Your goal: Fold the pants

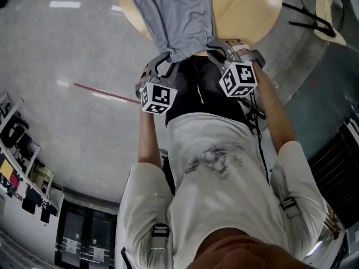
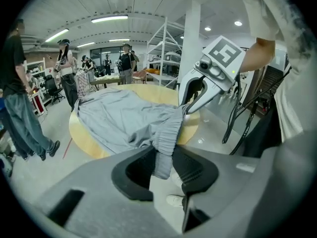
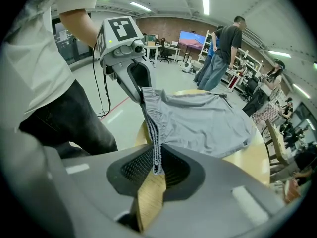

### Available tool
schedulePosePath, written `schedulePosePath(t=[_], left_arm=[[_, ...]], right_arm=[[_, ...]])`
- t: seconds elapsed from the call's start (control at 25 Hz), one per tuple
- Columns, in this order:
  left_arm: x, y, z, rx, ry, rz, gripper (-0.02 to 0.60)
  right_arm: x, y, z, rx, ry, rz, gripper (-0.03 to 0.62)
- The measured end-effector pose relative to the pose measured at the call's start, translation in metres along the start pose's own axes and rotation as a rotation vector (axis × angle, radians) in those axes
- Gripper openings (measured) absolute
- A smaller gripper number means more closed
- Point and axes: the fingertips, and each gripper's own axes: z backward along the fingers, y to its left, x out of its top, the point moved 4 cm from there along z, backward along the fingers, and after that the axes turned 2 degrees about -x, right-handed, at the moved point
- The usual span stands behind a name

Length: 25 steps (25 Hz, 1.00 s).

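Here, grey pants [image 1: 168,15] stretched away from person [image 1: 219,172], waistband [image 1: 188,50] nearest

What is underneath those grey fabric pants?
A round pale wooden table lies under the grey fabric pants; its surface beneath the cloth is hidden. The waistband, at the near edge, is pinched by the left gripper and right gripper.

Grey pants [image 2: 124,118] waistband pinched in left tongs [image 2: 163,162]; right tongs [image 2: 189,105] grip it just beyond, w/ legs on tabletop [image 2: 89,144] ahead.
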Motion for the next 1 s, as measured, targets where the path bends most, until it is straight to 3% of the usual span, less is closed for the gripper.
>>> schedulePosePath(t=[0.36,1.0], left_arm=[[0.015,-0.024,0.024,0.0,0.008,0.035,0.123],[0.057,-0.018,0.037,0.066,-0.011,0.09,0.123]], right_arm=[[0.005,0.014,0.031,0.044,-0.028,-0.012,0.058],[0.01,-0.019,0.056,0.065,-0.103,-0.007,0.06]])
